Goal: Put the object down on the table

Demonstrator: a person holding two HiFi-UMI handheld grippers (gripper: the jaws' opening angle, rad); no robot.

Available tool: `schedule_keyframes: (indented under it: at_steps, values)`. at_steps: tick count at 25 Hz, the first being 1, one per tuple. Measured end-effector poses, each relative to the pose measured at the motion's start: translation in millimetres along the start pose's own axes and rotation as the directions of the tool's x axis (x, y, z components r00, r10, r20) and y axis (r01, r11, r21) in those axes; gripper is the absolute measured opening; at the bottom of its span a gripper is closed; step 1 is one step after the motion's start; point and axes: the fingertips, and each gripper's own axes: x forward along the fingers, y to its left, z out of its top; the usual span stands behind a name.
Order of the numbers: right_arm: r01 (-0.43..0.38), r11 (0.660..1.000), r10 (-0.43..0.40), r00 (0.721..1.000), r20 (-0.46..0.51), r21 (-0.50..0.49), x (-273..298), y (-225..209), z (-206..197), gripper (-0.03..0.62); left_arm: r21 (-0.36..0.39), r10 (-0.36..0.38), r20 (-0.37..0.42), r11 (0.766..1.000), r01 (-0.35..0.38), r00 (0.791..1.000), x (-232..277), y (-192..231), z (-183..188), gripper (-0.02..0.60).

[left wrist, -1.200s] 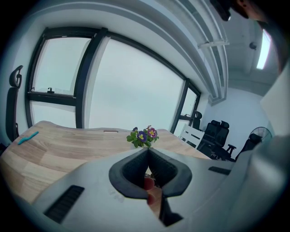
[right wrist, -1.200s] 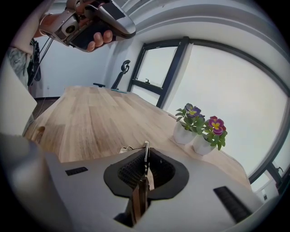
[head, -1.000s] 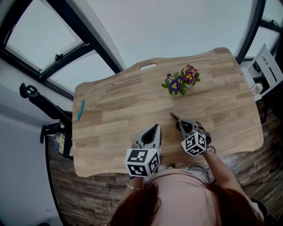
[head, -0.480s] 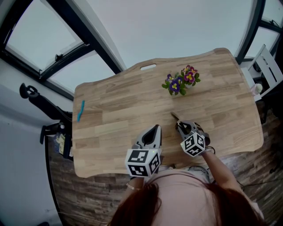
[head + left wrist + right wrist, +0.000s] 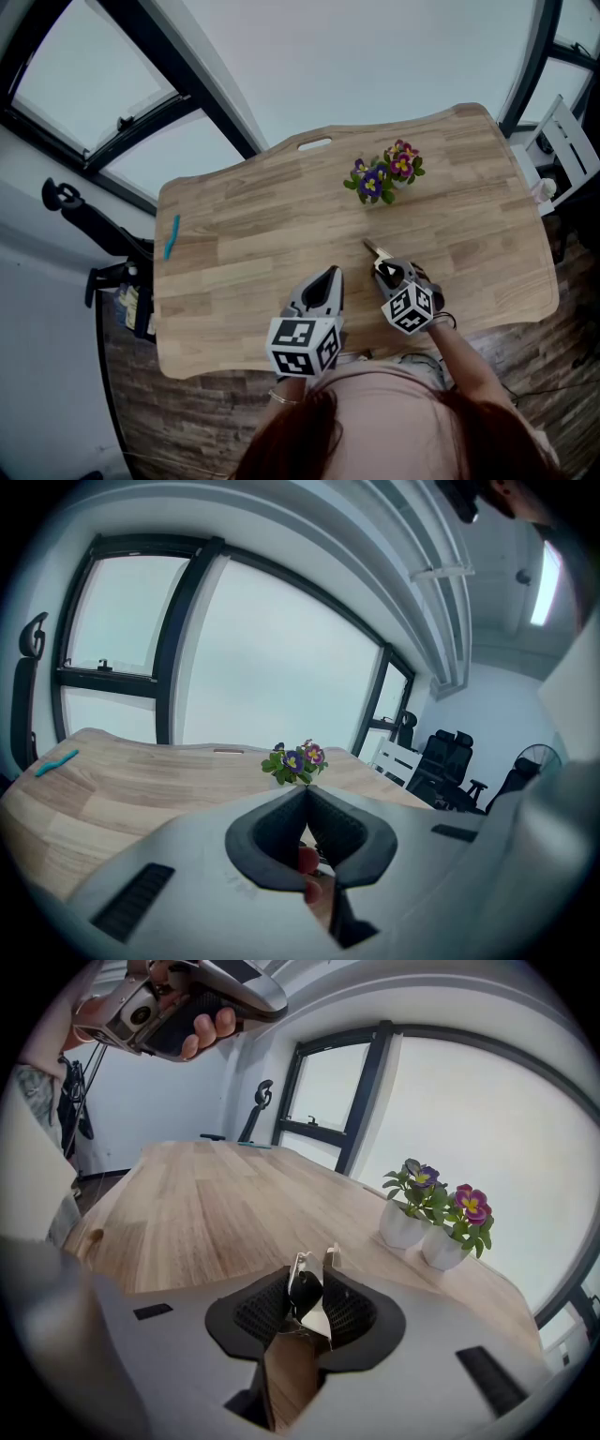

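Note:
A small black and silver clip (image 5: 302, 1288) stands between the jaws of my right gripper (image 5: 309, 1312). Those jaws are opening, and wood shows in the gap beneath the clip. From the head view the clip (image 5: 372, 249) pokes out past the right gripper (image 5: 384, 269) and rests low on the wooden table (image 5: 244, 225), right of centre. My left gripper (image 5: 324, 280) hovers beside it near the front edge. In its own view the left gripper (image 5: 305, 799) has its jaws meeting at the tip, nothing between them.
Two white pots of purple and pink flowers (image 5: 382, 176) stand beyond the clip, close ahead in the right gripper view (image 5: 424, 1232). A blue stick (image 5: 171, 234) lies near the table's left edge. Office chairs (image 5: 445, 761) and a white rack (image 5: 562, 141) stand to the right.
The right gripper's jaws have parted around the clip and the gripper has drawn back slightly toward me. The left gripper has stayed where it was.

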Motion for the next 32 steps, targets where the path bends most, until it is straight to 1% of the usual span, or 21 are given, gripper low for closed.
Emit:
schedule_keyframes:
  at_steps: [7,12,20,26,32]
  values:
    - [-0.04,0.999,0.04,0.999,0.003,0.012,2,7,-1,0.112,0.002,-0.002,-0.004,1.0,0.002,1.0,0,1,0,0.002]
    - [-0.05,0.998,0.05,0.999,0.001,0.041,4,6,-1,0.119,0.007,-0.004,-0.005,1.0,0.004,1.0,1,0,0,0.002]
    - [-0.093,0.992,0.094,0.996,-0.002,0.088,3,7,0,0.126,0.016,-0.013,-0.002,1.0,0.013,1.0,-1,-4,1,0.002]
    - [-0.085,0.992,0.082,0.996,0.035,0.096,-5,9,10,0.126,0.025,-0.024,0.002,0.999,0.024,1.0,-5,-9,2,0.002]
    - [-0.054,0.99,0.043,0.996,0.081,0.133,-19,3,20,0.126,0.03,-0.027,0.013,0.999,0.026,1.0,-11,-12,2,0.002]
